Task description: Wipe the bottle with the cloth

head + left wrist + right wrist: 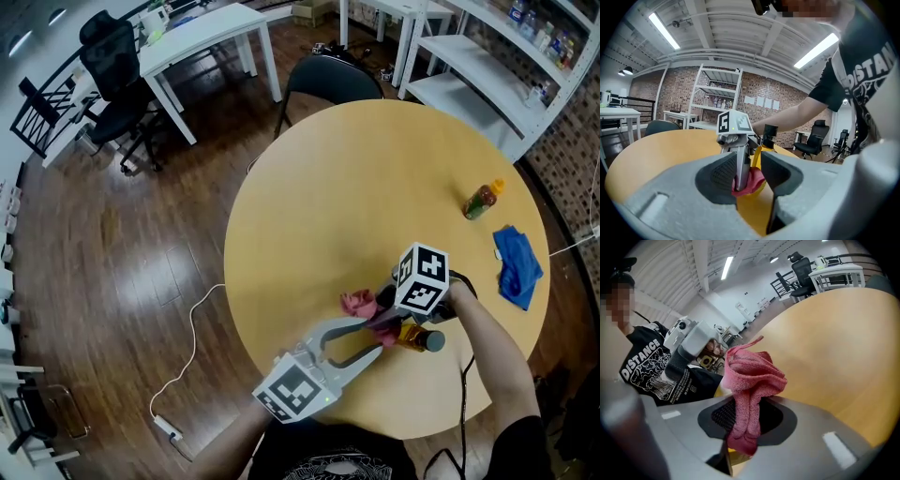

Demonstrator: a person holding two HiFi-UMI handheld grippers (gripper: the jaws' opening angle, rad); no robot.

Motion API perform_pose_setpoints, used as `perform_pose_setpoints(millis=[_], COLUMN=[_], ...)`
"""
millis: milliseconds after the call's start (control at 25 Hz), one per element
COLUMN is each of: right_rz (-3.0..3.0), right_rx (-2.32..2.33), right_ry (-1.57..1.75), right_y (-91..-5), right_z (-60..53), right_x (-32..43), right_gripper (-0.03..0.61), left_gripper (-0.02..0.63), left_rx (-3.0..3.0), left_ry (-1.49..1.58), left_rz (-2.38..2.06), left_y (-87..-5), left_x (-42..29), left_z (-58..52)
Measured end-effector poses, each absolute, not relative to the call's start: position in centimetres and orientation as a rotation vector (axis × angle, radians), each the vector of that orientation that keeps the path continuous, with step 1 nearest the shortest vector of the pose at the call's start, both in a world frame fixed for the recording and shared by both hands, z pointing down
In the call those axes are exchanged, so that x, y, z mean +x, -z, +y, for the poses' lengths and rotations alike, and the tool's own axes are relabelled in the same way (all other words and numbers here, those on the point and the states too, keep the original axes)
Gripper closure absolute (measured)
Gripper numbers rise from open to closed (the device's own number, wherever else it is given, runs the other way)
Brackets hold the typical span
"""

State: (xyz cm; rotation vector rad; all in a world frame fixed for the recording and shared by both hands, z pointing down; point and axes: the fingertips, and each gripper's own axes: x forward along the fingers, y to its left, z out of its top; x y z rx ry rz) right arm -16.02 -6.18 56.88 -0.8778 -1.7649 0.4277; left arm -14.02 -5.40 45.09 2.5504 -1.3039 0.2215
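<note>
A bottle of yellow liquid with a dark cap [418, 338] lies level near the round table's [319, 206] front edge. My left gripper [380, 336] is shut on it. In the left gripper view the bottle [757, 157] sits between the grey jaws of the left gripper [750, 173]. My right gripper [375, 309] is shut on a pink cloth [356, 302], whose bunched top stands up from the jaws. In the right gripper view the cloth [752, 376] hangs through the right gripper [743, 420], with a bit of the bottle [736, 456] below. The cloth [750, 183] rests against the bottle's side.
A second small bottle with a yellow cap [482, 200] lies at the table's right side, and a blue cloth [517, 265] lies by the right edge. A black chair [333, 80] stands at the far edge. White shelves [469, 66] stand beyond it.
</note>
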Motion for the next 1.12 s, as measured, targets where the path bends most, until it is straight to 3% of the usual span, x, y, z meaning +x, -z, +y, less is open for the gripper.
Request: perform_pose_setpoints(millis=[560, 800, 1120], right_rz=[-1.890, -2.220, -2.578], right_rx=[-0.700, -0.424, -0.012], right_ry=[-0.319, -0.265, -0.276], right_y=[-59.7, -51.9, -39.6], right_z=[-8.3, -12.3, -15.3], right_x=[-18.4, -20.8, -17.2], right_gripper=[0.479, 0.477, 0.477], left_gripper=[0.457, 0.457, 0.417], left_rx=[2.557, 2.620, 2.699], left_ry=[-0.226, -0.267, -0.330], left_rz=[-1.280, -1.183, -1.085], left_y=[-45.2, -45.4, -45.6], left_x=[-14.0, -12.5, -9.2], left_z=[-5.7, -5.6, -7.1])
